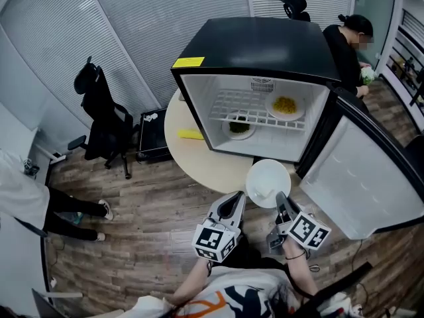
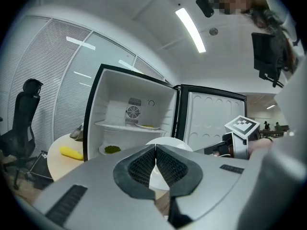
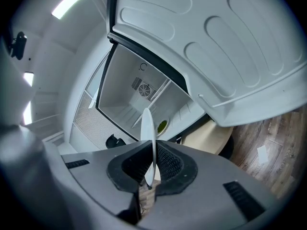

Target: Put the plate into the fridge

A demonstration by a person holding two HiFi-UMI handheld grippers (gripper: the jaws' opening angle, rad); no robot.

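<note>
One thin rim pinch holds the plate (image 1: 267, 179) before the open fridge (image 1: 258, 42), right gripper (image 1: 279, 197) clamped, left gripper (image 1: 236, 199) closed on nothing; tilting could slip it free.

Near rim of plate (image 3: 147, 128) buried in right claw (image 3: 152, 152); fridge door (image 3: 206, 47) cut off by right gripper view's edge.
</note>
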